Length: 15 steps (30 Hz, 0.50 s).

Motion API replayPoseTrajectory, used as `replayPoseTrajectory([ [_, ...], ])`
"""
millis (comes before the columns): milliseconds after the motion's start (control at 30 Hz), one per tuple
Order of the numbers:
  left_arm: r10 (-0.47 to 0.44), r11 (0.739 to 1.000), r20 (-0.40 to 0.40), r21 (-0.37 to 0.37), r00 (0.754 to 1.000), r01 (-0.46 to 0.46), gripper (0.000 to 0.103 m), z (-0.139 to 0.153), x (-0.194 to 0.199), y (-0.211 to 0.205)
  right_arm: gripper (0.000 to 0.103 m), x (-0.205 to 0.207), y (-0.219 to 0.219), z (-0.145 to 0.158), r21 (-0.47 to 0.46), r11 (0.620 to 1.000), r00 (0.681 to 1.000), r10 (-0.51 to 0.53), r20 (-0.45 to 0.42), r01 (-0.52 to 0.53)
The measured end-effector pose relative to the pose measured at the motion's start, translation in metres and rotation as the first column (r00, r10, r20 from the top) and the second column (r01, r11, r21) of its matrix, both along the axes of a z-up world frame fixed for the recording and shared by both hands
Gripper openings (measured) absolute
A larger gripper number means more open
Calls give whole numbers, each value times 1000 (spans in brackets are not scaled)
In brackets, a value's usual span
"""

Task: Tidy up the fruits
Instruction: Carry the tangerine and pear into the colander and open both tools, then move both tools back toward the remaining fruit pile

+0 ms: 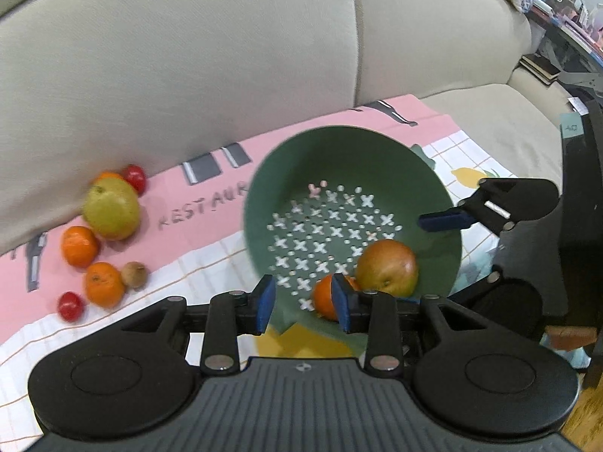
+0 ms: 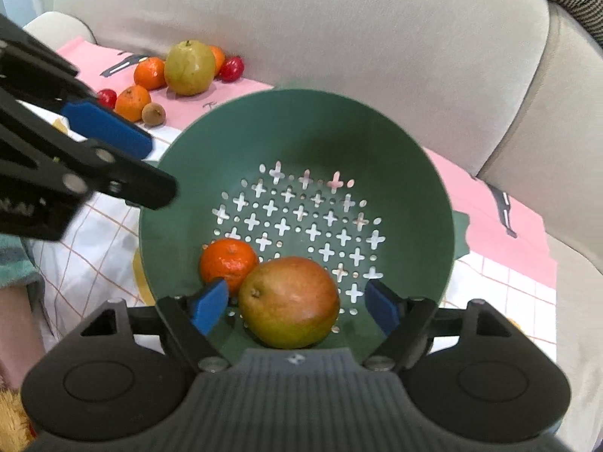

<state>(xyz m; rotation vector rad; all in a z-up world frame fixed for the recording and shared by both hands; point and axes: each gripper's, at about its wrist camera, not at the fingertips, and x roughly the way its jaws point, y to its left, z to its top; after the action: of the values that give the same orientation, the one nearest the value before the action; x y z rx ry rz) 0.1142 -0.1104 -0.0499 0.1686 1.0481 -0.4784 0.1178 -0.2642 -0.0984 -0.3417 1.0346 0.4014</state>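
Colander [image 2: 377, 143]: green plastic, matt, smooth, pierced with cross-shaped and round holes.
Mango [image 2: 290, 301]: smooth skin, soft sheen.
Tangerine [image 2: 226, 260] in colander: glossy, finely pitted peel.
Loose pear [image 1: 111, 207]: dull, slightly speckled skin.
Red cherry tomatoes [image 1: 70, 306]: glossy, smooth.
Small brown fruit [image 1: 134, 274]: rough, matt.
Cloth [image 1: 211, 248]: printed woven fabric, matt.
Sofa [image 1: 188, 56]: beige textile, coarse weave.
Left gripper [image 1: 303, 301]: black matt plastic, ribbed body, blue rubbery pads [image 1: 267, 303], bright metal rivets.

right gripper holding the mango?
No. The right gripper stands open around the mango in the green colander, pads clear of it.
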Motion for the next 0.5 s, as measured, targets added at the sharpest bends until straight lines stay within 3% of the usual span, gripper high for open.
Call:
replayPoseTrajectory([
  [133,25,1000,37,17,999,-26,44,9,-9,14,85,-8,3,10,38,998,998,-42,38,40],
  [500,103,992,122,66,987,-111,45,24,-26,55,91,-33,39,40,215,967,981,-162,110,135],
])
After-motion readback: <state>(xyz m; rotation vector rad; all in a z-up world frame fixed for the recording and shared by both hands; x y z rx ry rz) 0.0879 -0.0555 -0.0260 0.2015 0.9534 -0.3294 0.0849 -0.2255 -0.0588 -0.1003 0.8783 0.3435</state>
